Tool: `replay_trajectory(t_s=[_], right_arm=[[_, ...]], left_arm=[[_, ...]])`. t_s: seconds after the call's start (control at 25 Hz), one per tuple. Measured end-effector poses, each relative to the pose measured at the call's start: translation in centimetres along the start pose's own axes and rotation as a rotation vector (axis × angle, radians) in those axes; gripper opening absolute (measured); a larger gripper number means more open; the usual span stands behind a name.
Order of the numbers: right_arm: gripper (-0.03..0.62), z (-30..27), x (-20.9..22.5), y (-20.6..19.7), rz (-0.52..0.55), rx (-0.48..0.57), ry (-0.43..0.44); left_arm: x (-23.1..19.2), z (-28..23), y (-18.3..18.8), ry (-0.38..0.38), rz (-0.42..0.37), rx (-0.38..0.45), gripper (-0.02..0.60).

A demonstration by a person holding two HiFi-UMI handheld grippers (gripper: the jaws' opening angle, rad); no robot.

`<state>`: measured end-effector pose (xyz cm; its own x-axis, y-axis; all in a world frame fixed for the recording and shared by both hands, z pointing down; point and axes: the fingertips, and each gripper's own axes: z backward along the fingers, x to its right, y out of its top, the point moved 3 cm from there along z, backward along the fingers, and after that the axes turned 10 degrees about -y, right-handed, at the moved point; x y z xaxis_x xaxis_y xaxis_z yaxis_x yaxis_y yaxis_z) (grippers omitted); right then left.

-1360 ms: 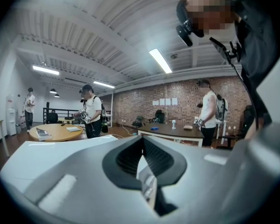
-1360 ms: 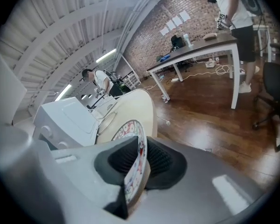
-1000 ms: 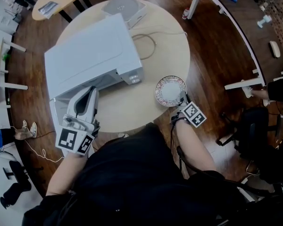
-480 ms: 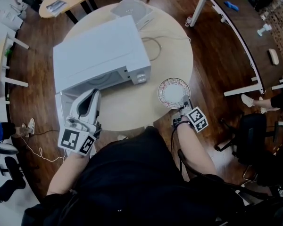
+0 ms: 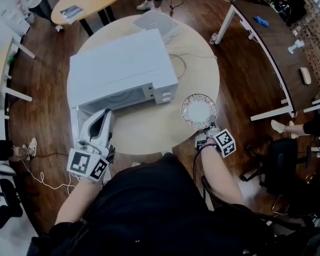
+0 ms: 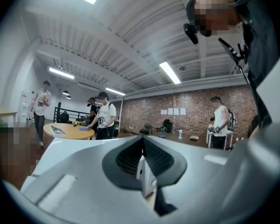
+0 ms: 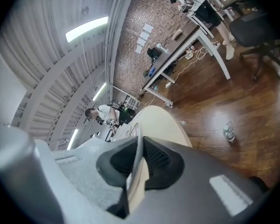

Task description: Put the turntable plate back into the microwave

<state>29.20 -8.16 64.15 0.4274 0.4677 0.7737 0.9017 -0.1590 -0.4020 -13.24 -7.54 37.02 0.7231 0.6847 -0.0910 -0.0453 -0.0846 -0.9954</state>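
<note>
The plate (image 5: 199, 111) has edged closer to the microwave (image 5: 122, 71), your right tool (image 5: 206, 127) clamped narrow on its near rim. Your left tool (image 5: 102, 116) grips the door (image 6: 147, 176) edge, holding it open so the cavity stays clear. Plate's still outside, over the surface (image 5: 149, 128).

The head camera sits high above the round table (image 5: 149, 126), facing steeply down. The left gripper (image 5: 105, 113) camera, at that table's near-left edge, faces level, close behind its jaws; it shares the oval table (image 6: 65, 131) beyond with the head view. The right gripper (image 5: 206, 126) camera, at the near-right edge, is rolled, tilted slightly down; it shares the round table.
</note>
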Motion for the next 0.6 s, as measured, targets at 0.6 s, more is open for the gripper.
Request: replay_trajectory(t_s=[0.6], right_arm=[[0.018, 0.1, 0.1, 2.6, -0.010, 0.038, 0.003]], left_arm=[[-2.7, 0.2, -2.4, 0.021, 0.011, 0.007, 0.005]])
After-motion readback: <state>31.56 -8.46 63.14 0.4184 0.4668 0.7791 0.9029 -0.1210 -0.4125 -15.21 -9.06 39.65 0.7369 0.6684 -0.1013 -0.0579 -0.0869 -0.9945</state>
